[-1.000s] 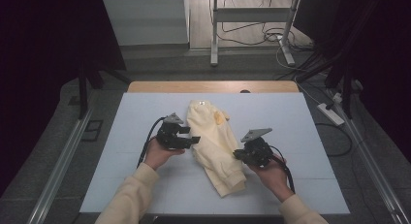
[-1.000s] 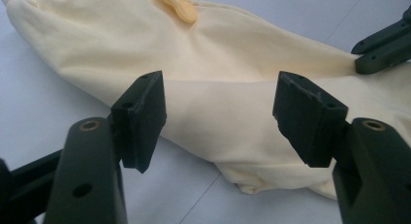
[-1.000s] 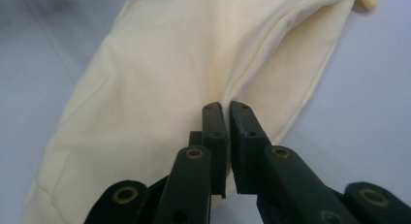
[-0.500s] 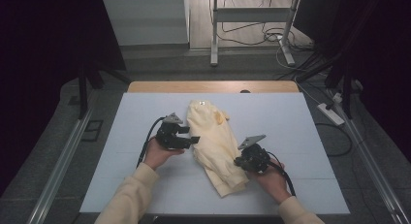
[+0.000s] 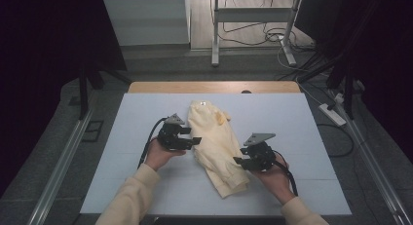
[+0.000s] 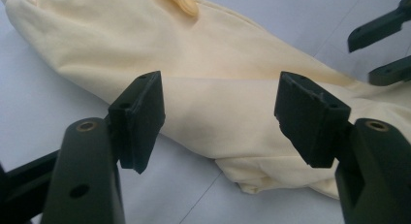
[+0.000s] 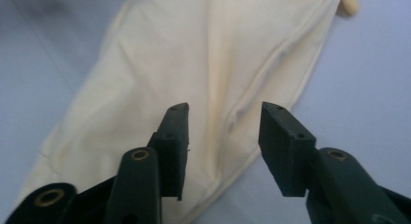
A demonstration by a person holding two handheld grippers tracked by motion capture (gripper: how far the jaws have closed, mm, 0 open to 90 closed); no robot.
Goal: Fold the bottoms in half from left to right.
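A cream-yellow garment [image 5: 214, 137] lies folded into a long strip on the pale table mat [image 5: 302, 127], running from the far middle toward the near right. My left gripper [image 5: 195, 141] hovers at its left edge. In the left gripper view the garment [image 6: 218, 54] lies beyond the left gripper [image 6: 218, 112], whose jaws stand open and touch no cloth. My right gripper [image 5: 237, 161] sits at the strip's lower right edge. Its jaws have just been opening. In the right gripper view the right gripper [image 7: 223, 136] is open above the garment's [image 7: 194, 54] hem, its pads off the cloth.
The mat covers a wooden table whose far edge [image 5: 214, 86] shows. Behind it stand metal frame legs [image 5: 214, 40] and floor cables [image 5: 258, 37]. A power strip [image 5: 332, 114] lies on the floor at the right. Aluminium rails run along both table sides.
The right gripper's jaws have spread apart at the garment's right edge, with the hand shifting only slightly. The left gripper and the garment stay where they were.
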